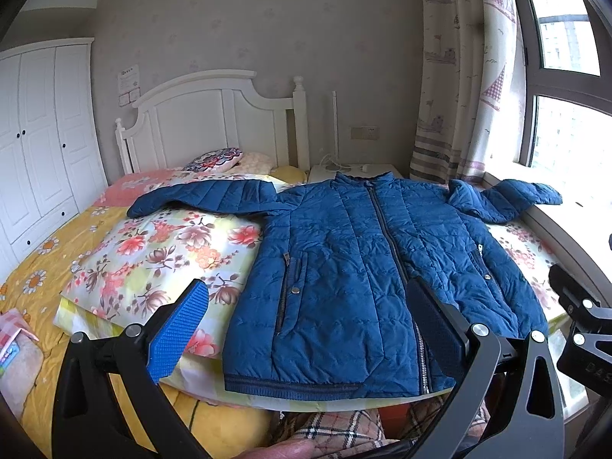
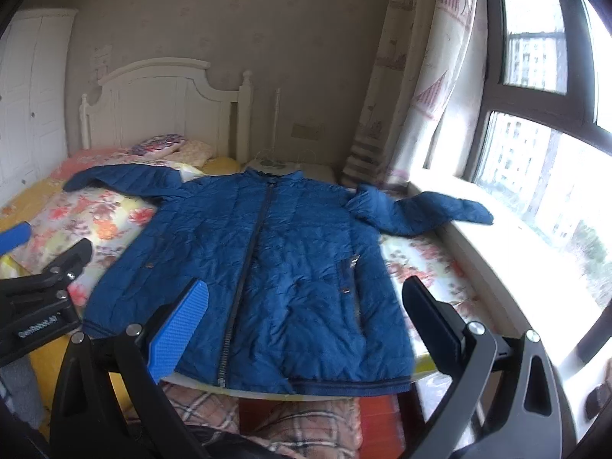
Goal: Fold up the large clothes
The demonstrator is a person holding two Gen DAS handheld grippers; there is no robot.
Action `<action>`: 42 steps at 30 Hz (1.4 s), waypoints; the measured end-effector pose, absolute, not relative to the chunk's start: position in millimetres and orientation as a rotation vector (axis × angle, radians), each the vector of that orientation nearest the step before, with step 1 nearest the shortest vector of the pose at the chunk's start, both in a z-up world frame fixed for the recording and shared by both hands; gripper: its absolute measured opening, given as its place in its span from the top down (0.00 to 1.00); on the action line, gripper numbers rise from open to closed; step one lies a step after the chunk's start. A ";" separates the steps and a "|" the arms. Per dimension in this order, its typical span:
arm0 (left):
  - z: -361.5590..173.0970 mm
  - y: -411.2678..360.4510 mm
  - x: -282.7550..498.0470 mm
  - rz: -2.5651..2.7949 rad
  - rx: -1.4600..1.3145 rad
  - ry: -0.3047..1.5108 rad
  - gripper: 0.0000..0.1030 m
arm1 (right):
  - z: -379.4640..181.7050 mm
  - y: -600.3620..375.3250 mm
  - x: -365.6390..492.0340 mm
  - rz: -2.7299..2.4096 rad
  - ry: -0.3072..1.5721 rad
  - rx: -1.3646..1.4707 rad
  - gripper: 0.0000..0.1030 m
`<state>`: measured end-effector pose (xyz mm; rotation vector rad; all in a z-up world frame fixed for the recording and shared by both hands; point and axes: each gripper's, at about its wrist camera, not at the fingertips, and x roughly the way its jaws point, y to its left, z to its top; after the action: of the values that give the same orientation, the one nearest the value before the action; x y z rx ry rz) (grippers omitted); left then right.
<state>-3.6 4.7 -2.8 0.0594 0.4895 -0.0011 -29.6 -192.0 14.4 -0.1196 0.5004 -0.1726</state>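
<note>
A blue quilted zip jacket (image 1: 355, 275) lies flat, front up and zipped, on a floral quilt on the bed; it also shows in the right wrist view (image 2: 275, 267). Its sleeves spread out: one (image 1: 199, 195) to the left over the quilt, the other (image 1: 524, 195) to the right onto the window sill. My left gripper (image 1: 310, 325) is open and empty, hovering above the jacket's hem. My right gripper (image 2: 306, 321) is open and empty, above the hem's right part.
A floral quilt (image 1: 160, 260) lies under the jacket on a yellow bedsheet (image 1: 34, 267). Pillows (image 1: 218, 160) sit by the white headboard (image 1: 206, 114). A window sill (image 2: 516, 252) and curtain (image 2: 405, 95) are at the right. A wardrobe (image 1: 42, 145) stands at the left.
</note>
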 end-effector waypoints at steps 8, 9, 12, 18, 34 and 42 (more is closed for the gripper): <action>-3.0 5.4 -3.3 -0.001 0.060 0.490 0.04 | 16.8 -186.5 -34.9 -0.253 0.445 -0.214 0.02; -2.9 5.2 -3.3 -0.001 0.059 0.490 0.04 | 16.5 -185.9 -33.4 -0.252 0.447 -0.217 0.02; -3.3 4.9 -3.6 0.000 0.059 0.490 0.04 | 14.7 -186.3 -33.2 -0.237 0.456 -0.219 0.02; -3.3 5.7 -3.2 -0.001 0.060 0.490 0.04 | 10.7 -177.0 -33.1 -0.239 0.463 -0.238 0.02; 4.0 6.9 -14.6 0.154 0.148 0.393 0.04 | 6.8 -175.2 -34.6 -0.236 0.469 -0.241 0.02; 8.3 12.5 -13.3 0.209 0.171 0.398 0.04 | 4.0 -172.8 -30.8 -0.225 0.484 -0.246 0.02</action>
<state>-13.3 12.5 8.3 0.1714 0.3975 0.2091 -30.8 -172.8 4.0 -0.2465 0.4842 -0.2252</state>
